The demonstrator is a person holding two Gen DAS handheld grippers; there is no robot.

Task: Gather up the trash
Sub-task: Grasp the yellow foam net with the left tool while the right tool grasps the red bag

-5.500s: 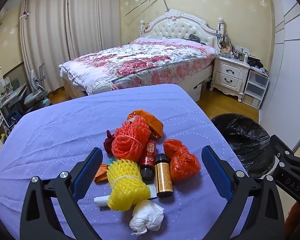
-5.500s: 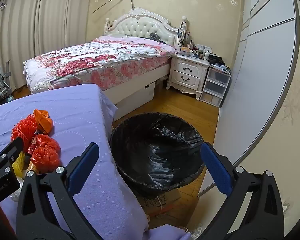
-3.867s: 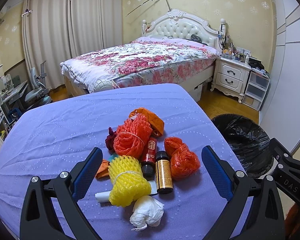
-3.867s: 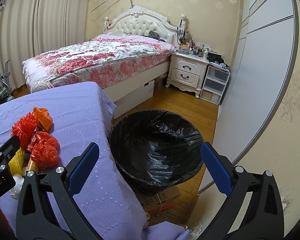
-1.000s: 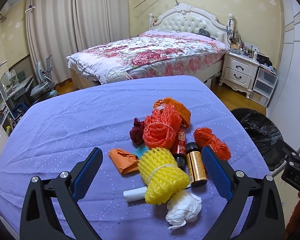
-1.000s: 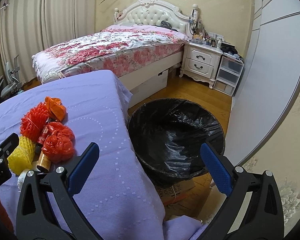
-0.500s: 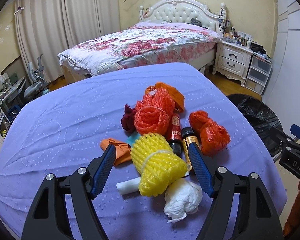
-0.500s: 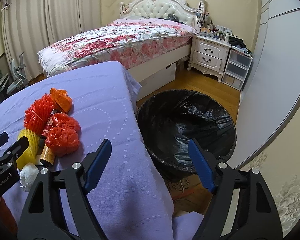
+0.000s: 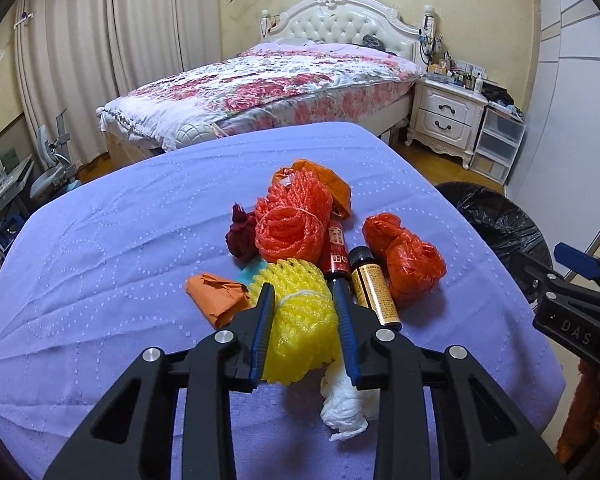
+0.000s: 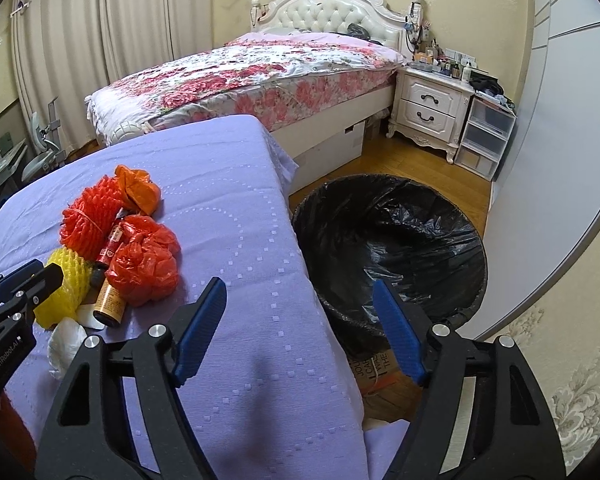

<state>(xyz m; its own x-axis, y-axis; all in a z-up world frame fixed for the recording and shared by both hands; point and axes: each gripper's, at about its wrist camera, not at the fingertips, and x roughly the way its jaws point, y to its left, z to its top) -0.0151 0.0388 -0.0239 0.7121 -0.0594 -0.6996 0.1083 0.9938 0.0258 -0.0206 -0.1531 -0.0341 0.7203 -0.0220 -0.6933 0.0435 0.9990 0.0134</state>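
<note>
A pile of trash lies on the purple table (image 9: pixel 100 248). My left gripper (image 9: pixel 305 300) is shut on the yellow foam net (image 9: pixel 300 316), its jaws on both sides of it. Around it lie an orange-red foam net (image 9: pixel 292 220), a red plastic bag (image 9: pixel 408 260), a brown bottle (image 9: pixel 374 288), a red tube (image 9: pixel 337 246), an orange wrapper (image 9: pixel 216 300) and a white tissue wad (image 9: pixel 348 400). My right gripper (image 10: pixel 300 300) is open and empty over the table's right edge, beside the black-lined bin (image 10: pixel 392 240). The pile also shows in the right wrist view (image 10: pixel 140 256).
A bed (image 9: pixel 268 80) stands behind the table. A white nightstand (image 10: pixel 432 112) and plastic drawers (image 10: pixel 484 136) are at the back right. A white wardrobe wall (image 10: pixel 560 160) runs along the right, behind the bin. A cardboard piece (image 10: pixel 380 368) lies on the floor.
My left gripper has moved down onto the pile and closed on the yellow foam net. My right gripper's jaws have narrowed and it has shifted over the table edge.
</note>
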